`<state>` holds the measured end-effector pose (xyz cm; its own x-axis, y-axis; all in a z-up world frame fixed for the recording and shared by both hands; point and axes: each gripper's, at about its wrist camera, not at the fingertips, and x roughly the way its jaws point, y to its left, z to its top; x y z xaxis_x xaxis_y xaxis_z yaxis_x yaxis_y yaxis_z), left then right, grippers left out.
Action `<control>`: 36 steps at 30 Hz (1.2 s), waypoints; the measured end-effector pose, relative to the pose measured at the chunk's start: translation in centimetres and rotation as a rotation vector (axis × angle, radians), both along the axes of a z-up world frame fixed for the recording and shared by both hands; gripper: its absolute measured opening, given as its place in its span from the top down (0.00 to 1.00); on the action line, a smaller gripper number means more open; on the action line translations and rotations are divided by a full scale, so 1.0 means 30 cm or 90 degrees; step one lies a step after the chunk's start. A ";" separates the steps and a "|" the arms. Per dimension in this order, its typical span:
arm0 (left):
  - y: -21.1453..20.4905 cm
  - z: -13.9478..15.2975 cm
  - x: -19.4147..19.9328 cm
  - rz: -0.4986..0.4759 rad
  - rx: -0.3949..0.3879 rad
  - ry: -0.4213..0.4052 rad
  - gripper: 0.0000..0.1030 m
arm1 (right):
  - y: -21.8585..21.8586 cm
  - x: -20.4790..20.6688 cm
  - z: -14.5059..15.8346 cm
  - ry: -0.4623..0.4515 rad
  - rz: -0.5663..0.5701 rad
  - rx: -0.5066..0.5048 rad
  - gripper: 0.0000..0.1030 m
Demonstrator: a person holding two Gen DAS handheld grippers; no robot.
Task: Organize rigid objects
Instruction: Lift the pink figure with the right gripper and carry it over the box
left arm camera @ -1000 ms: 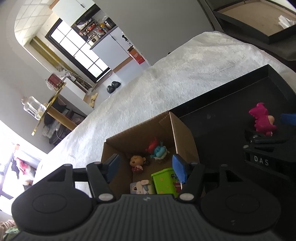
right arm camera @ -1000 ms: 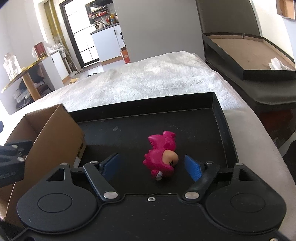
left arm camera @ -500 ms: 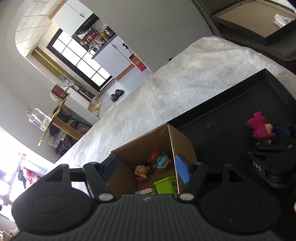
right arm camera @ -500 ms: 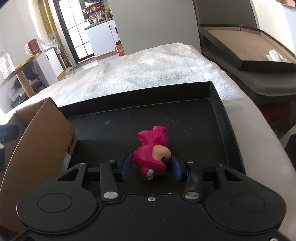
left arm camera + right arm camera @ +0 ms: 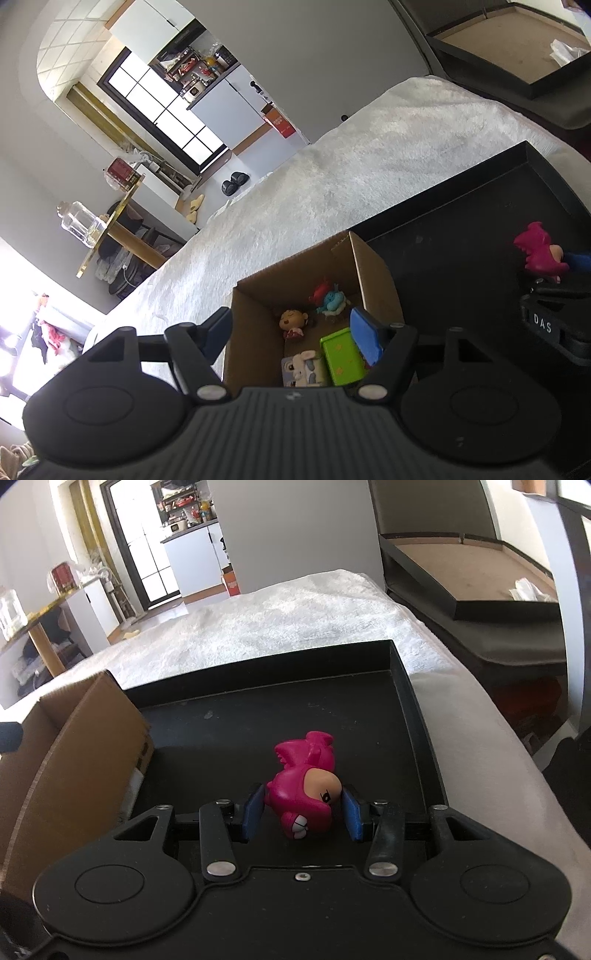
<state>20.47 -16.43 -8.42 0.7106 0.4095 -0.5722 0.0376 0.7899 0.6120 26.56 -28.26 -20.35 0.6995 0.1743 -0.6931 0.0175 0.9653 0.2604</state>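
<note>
The job looks barely begun: the right gripper [image 5: 301, 814] has its fingers [image 5: 252, 812] closed on the pink toy [image 5: 304, 786] over the black tray [image 5: 417, 709], while four toys remain in the cardboard box [image 5: 376, 280] at nine o'clock, under the left gripper [image 5: 291, 332], whose fingers are spread and empty.

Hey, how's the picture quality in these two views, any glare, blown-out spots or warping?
Left wrist view: window and lower-left corner blown out white, horizon steeply tilted, fisheye bending at the edges; cardboard box interior well lit. Right wrist view: even daylight, pink toy sharp between the right tongs, black tray nearly featureless.
</note>
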 end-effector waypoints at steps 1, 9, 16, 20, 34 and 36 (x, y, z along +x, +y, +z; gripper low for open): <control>0.002 0.002 -0.006 0.000 -0.003 0.002 0.33 | 0.002 -0.004 0.009 -0.002 -0.001 -0.001 0.57; 0.023 0.038 -0.047 0.000 -0.026 -0.002 0.33 | 0.009 -0.070 0.116 -0.033 0.000 -0.005 0.57; 0.067 0.089 -0.083 0.009 -0.046 -0.021 0.32 | 0.046 -0.109 0.189 -0.049 0.007 -0.017 0.57; 0.110 0.114 -0.105 0.020 -0.057 -0.030 0.32 | 0.073 -0.127 0.219 -0.054 0.007 -0.023 0.57; 0.273 0.167 -0.158 0.069 -0.101 -0.052 0.32 | 0.187 -0.169 0.289 -0.070 0.035 -0.051 0.56; 0.293 0.170 -0.162 0.075 -0.109 -0.053 0.32 | 0.204 -0.172 0.299 -0.072 0.039 -0.054 0.56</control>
<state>15.60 -7.64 -3.31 0.7114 0.3944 -0.5817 -0.1058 0.8783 0.4662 21.38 -22.14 -11.39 0.7637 0.1634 -0.6245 -0.0673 0.9823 0.1748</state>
